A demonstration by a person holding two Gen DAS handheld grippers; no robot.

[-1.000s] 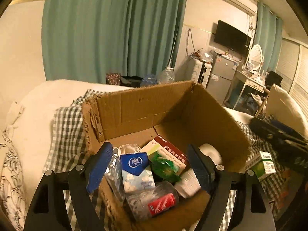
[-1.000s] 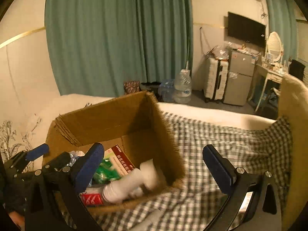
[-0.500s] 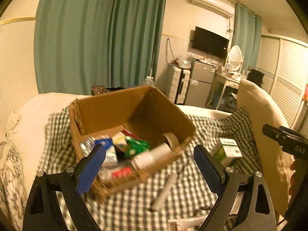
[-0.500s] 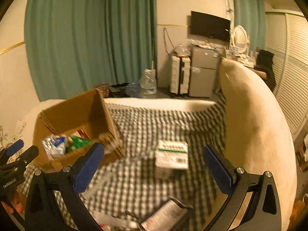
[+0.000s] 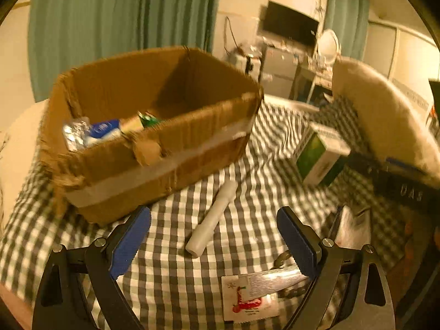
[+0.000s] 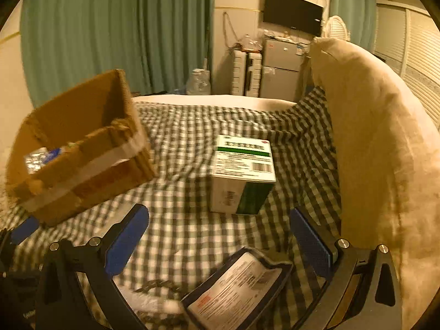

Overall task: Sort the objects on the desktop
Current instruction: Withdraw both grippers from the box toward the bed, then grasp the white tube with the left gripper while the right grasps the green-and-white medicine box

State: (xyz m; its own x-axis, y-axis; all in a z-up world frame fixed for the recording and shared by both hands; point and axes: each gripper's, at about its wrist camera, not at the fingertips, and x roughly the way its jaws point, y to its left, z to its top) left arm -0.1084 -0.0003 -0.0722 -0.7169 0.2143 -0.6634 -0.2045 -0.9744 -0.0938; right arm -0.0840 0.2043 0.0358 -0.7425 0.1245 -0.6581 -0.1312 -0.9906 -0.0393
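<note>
Both grippers, left gripper (image 5: pixel 213 240) and right gripper (image 6: pixel 218 240), are held empty with fingers spread wide, poised over loose items for boxing in the cardboard box (image 5: pixel 165 162).

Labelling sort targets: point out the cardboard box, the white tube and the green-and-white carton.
cardboard box (image 5: pixel 170 162): left wrist view, taped front wall.
white tube (image 5: pixel 213 217): left wrist view, mid-barrel.
green-and-white carton (image 6: pixel 243 155): right wrist view, printed top face.
</note>
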